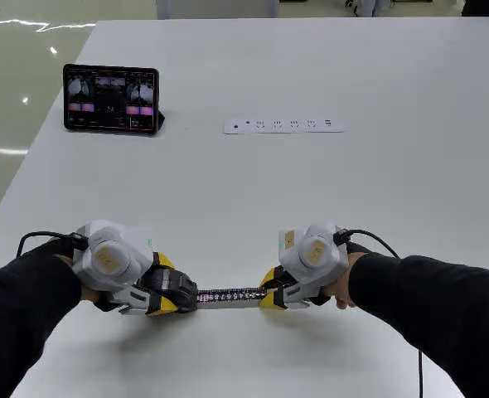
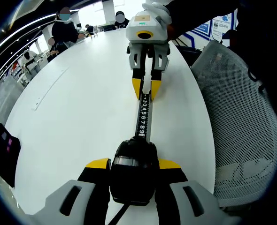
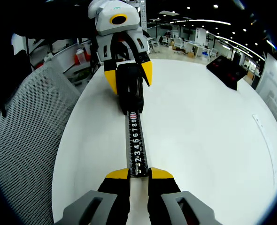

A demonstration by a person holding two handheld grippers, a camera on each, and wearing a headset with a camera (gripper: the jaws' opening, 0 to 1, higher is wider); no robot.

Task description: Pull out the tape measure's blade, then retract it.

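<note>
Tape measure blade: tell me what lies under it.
Bare white table lies under the blade, pinched by the right hand-held gripper. The strip directly beneath is covered, so contact cannot be told.

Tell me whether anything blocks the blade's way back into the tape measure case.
Nothing visible does. The blade runs straight and uncovered over the table from the right tool, shut on its tip, to the case held in the left tool.
</note>
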